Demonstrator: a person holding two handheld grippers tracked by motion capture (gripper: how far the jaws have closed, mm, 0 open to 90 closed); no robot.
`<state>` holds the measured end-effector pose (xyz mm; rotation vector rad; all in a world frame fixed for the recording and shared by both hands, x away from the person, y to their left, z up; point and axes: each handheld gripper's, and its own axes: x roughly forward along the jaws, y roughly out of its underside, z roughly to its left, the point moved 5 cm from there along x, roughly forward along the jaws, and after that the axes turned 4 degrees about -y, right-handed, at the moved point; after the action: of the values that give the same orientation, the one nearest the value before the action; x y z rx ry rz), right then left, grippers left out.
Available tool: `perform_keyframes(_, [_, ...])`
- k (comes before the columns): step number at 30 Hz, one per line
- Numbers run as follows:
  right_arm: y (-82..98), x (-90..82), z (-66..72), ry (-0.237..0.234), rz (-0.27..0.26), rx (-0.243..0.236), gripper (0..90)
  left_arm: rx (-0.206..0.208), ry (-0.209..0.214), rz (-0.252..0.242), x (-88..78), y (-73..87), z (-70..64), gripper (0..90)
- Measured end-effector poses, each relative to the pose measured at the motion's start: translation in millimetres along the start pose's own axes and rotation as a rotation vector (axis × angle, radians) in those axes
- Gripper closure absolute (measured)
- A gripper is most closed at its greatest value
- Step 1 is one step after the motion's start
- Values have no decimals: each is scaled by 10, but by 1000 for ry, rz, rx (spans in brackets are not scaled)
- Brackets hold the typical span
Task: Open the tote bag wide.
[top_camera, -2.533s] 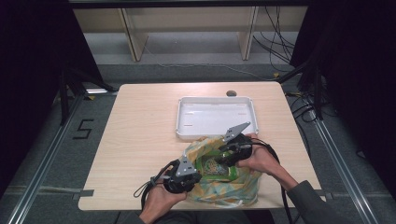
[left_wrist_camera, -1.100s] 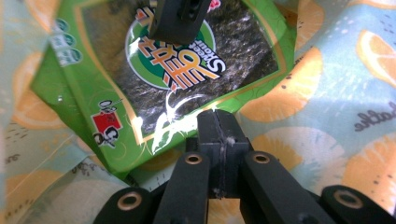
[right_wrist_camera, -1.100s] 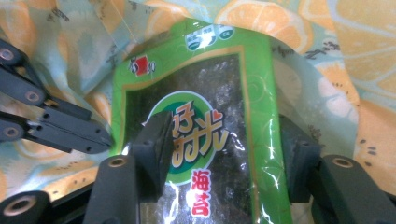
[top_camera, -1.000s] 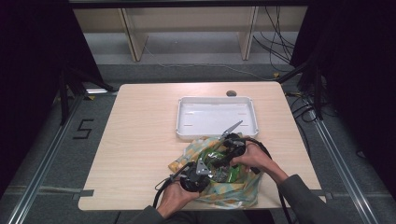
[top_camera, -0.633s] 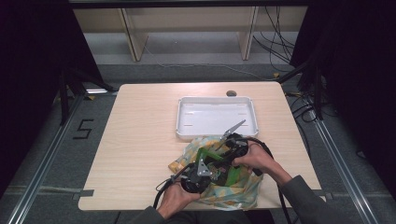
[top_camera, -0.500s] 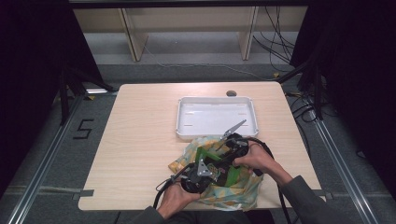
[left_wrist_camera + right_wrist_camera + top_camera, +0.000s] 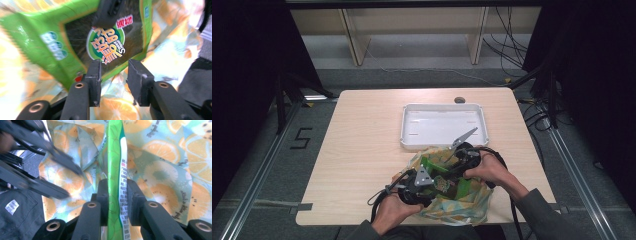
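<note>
Right hand-held gripper [image 7: 117, 202] has been closing, now clamped on green snack packet [image 7: 115, 157] edge, lifting it from orange-print bag [image 7: 457, 200], lower centre. Left hand-held gripper [image 7: 113, 75] has just opened, jaws apart beneath packet, having freed it for handover; white tray [image 7: 444, 145] waits beyond.

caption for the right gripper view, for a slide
Right gripper clamps the edge of a green snack packet above an orange-print bag.
</note>
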<state>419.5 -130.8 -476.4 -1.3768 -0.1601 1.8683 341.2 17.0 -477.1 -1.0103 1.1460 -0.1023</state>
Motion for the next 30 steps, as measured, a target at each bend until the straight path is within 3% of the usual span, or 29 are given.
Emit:
perform_keyframes(1, [9, -22, -6, 22, 2, -5, 765, 1, -26, -22, -118, -49, 42, 576])
perform_keyframes(2, [10, -38, -10, 45, 2, -8, 765, 1, -26, -22, -118, -49, 42, 567])
perform_keyframes(5, [16, -54, 0, 48, 0, -11, 764, 1, -93, -29, -291, -96, 181, 530])
perform_keyframes(6, [21, -61, 13, 43, 3, -8, 765, 1, -93, -29, -291, -96, 181, 519])
perform_keyframes(8, [20, -78, 12, 52, 1, -21, 765, 7, -128, -33, -382, -109, 311, 496])
perform_keyframes(11, [20, -104, 25, 49, -6, -18, 765, 19, -147, -4, -398, -102, 361, 430])
perform_keyframes(12, [16, -117, 15, 53, -7, -29, 765, -4, -179, -22, -405, -108, 421, 430])
perform_keyframes(14, [17, -132, 23, 53, -6, -25, 764, -12, -186, -31, -395, -108, 453, 420])
perform_keyframes(15, [10, -138, 30, 33, -11, -46, 765, -24, -198, -20, -381, -90, 509, 418])
perform_keyframes(17, [8, -155, 30, 46, -15, -48, 765, -34, -202, -18, -366, -78, 547, 416])
perform_keyframes(18, [9, -168, 42, 50, -14, -39, 765, -32, -200, -3, -348, -60, 595, 426])
perform_keyframes(19, [0, -186, 50, 67, -23, -45, 765, -42, -177, 12, -295, -25, 658, 483])
perform_keyframes(22, [-2, -192, 64, 51, -20, -46, 765, -56, -150, 15, -213, 4, 701, 665])
perform_keyframes(23, [-9, -200, 40, 75, -28, -72, 765, -67, -150, 17, -176, 16, 727, 665])
perform_keyframes(24, [-9, -212, 51, 78, -28, -64, 765, -71, -161, 29, -98, 43, 789, 779])
perform_keyframes(30, [-38, -238, 55, 72, -44, -84, 765, -113, -165, 62, 68, 142, 905, 834])
